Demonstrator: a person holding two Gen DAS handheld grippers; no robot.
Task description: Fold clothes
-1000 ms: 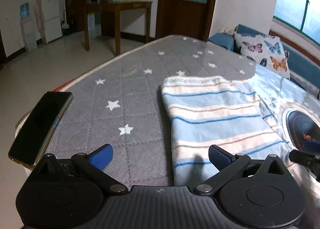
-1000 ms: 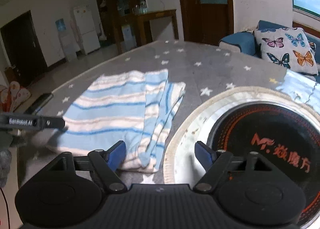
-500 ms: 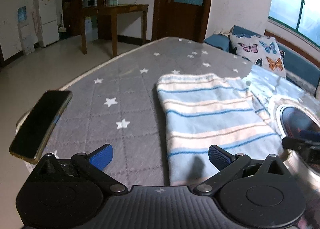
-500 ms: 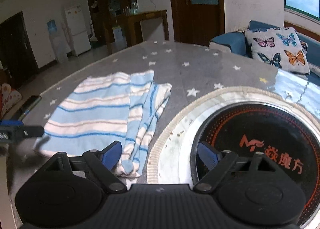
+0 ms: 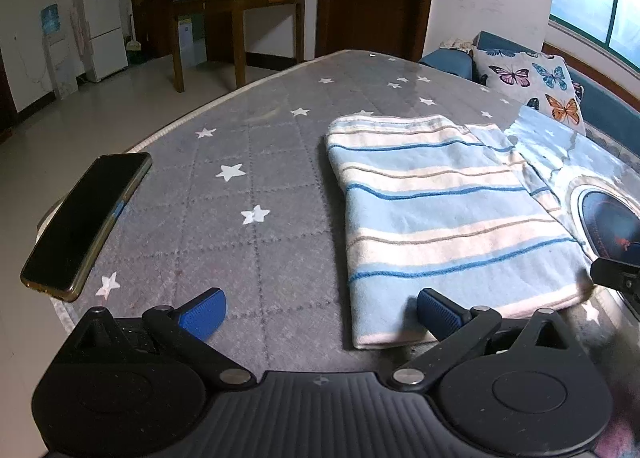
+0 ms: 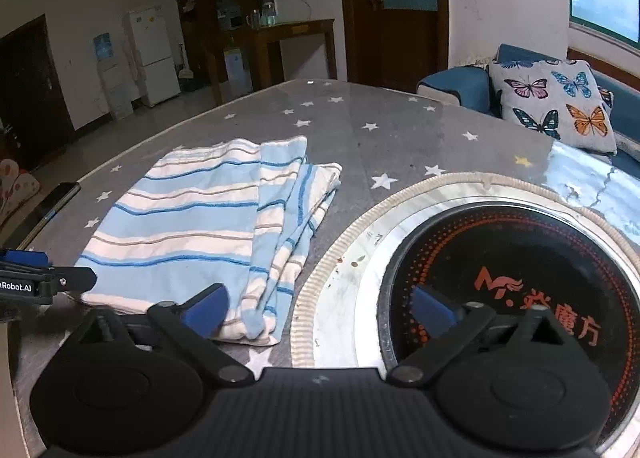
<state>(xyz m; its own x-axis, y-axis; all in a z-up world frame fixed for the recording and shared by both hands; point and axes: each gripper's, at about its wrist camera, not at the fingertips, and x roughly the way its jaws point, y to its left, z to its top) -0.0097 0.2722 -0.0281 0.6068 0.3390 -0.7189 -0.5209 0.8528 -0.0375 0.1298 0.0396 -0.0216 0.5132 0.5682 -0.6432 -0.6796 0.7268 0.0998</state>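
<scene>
The striped cloth [image 5: 448, 213] lies flat on the grey star-patterned worktop [image 5: 248, 185], already doubled over into a rough rectangle. In the right wrist view its right-hand side shows several layers stacked loosely, with the edges [image 6: 296, 217] not lined up.

The left claw [image 5: 320, 308] is spread wide and holds nothing; it hangs low over the near edge of the worktop, and the cloth's near left corner sits at about 1 o'clock from it, just beside its right finger. The right claw [image 6: 318, 308] is also spread and empty. The cloth's near right corner lies at about 10 o'clock from it, by its left finger, while a round cooker plate [image 6: 508, 286] set into the worktop fills the view from 12 to 3 o'clock. A phone [image 5: 86, 217] rests on the worktop's edge at about 10 o'clock from the left claw, well apart from the cloth.

This fits either a pause between folds or a finished fold with both claws let go. If another fold is wanted, each claw would need to pinch all layers at a near corner and carry them evenly, since the loose right-hand layers look likely to slide apart.
</scene>
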